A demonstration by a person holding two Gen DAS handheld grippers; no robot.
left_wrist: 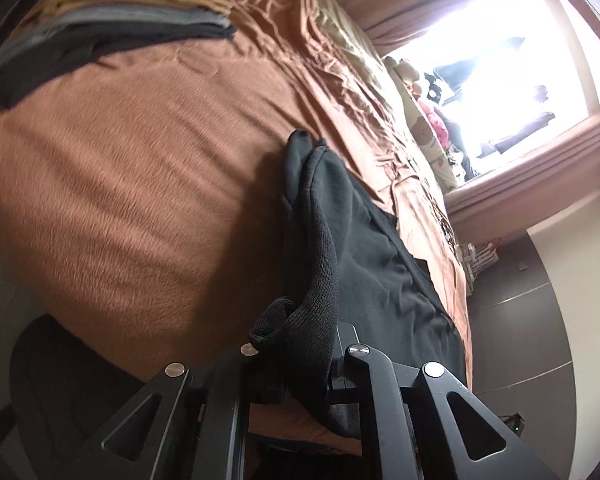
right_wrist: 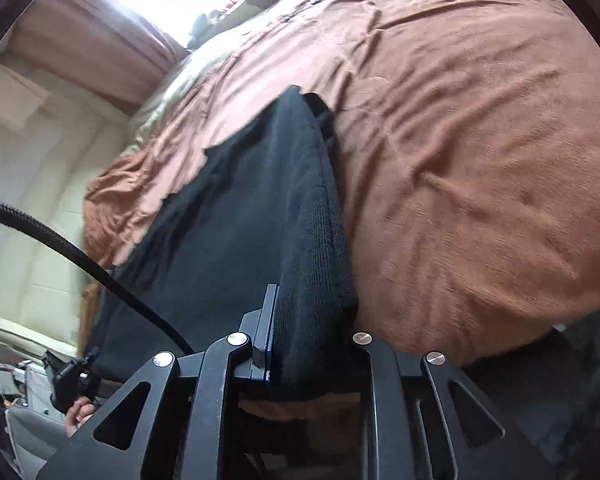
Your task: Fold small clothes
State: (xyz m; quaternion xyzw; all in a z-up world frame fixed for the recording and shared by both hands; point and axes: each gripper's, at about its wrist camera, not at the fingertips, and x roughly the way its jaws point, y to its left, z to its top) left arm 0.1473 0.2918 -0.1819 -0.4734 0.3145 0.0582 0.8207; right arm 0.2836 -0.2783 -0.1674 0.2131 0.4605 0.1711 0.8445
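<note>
A black knit garment lies stretched over the brown bedspread. My left gripper is shut on the ribbed edge of this garment, and the cloth bunches up between the fingers. In the right wrist view the same black garment runs away from the camera, folded along its right side. My right gripper is shut on its near edge, with the knit fabric pinched against the left finger. Both grippers hold the near hem lifted a little off the bed.
A stack of folded clothes, tan, grey and black, sits at the far left of the bed. Pillows and soft toys lie near the bright window. A black cable and a hand show at the left.
</note>
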